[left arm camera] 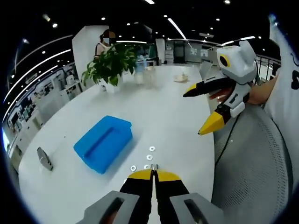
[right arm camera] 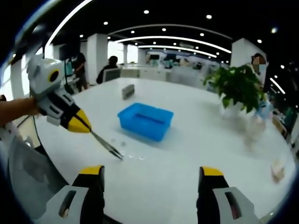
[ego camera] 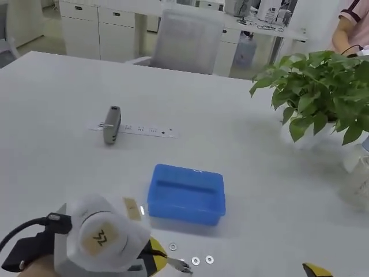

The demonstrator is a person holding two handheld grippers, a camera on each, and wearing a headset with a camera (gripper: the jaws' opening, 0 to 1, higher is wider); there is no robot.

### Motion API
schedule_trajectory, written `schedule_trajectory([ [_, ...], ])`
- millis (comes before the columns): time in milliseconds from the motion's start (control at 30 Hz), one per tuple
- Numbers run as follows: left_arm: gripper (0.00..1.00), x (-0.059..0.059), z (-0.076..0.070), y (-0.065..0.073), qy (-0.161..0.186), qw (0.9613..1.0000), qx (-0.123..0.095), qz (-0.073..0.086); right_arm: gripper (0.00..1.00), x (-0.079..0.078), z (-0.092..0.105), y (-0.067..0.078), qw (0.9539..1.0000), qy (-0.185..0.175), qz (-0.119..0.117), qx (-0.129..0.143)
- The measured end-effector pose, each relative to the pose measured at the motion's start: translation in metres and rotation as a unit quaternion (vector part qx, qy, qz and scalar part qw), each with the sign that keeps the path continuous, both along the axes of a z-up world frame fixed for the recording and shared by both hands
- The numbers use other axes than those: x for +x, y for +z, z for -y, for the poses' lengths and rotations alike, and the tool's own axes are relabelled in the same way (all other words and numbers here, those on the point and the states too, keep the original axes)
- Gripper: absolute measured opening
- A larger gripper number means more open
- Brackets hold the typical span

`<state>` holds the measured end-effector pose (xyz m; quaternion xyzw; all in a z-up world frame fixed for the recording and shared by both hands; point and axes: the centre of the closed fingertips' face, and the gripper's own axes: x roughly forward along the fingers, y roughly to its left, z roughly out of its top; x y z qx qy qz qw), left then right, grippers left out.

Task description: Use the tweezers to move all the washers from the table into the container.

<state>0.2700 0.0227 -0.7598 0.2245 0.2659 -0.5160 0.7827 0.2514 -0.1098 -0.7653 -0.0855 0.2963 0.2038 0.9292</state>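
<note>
Beside blue container (ego camera: pixel 184 212): washers (ego camera: pixel 209 259) | left claw (left arm camera: pixel 153 171) clamps tweezers (right arm camera: pixel 106 144) | right claw (right arm camera: pixel 152 171) agape

Tally recorded | washers (left arm camera: pixel 149 157): four counted, by the desk's near edge | blue container (ego camera: pixel 185 193): one counted | tweezers (right arm camera: pixel 106 143): one pair counted | potted plant (ego camera: pixel 314 92): one counted, at the right edge | power strip (ego camera: pixel 138 130): one counted

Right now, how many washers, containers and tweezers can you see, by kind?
Washers: 4
Blue container: 1
Tweezers: 1, held in the left tool
Total: 6
</note>
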Motion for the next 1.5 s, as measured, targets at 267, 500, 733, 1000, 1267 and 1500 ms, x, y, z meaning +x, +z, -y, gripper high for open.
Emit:
schedule_trajectory([
  [267,0.0,-0.012,-0.005,0.022,-0.028,0.9994,0.016,0.015,0.68,-0.015,-0.047,-0.01,0.9925,0.112,-0.045,0.019],
  [500,0.0,-0.017,-0.01,0.047,-0.065,0.9971,0.023,0.03,0.35,-0.012,-0.114,0.015,0.9572,0.288,-0.029,0.006],
  [733,0.0,-0.03,-0.005,0.059,-0.122,0.991,0.045,0.031,0.21,-0.011,-0.143,0.017,0.9128,0.406,-0.033,-0.036],
  [1000,0.0,-0.045,0.005,0.065,-0.177,0.9819,0.059,0.03,0.13,-0.019,-0.157,0.016,0.8885,0.456,-0.026,-0.045],
  [1267,0.0,-0.047,0.006,0.065,-0.183,0.9806,0.059,0.037,0.04,-0.019,-0.155,0.012,0.8866,0.459,-0.03,-0.053],
  [1500,0.07,-0.03,-0.005,0.064,-0.071,0.9959,0.028,0.048,0.03,-0.016,-0.155,0.01,0.8921,0.448,-0.037,-0.046],
])
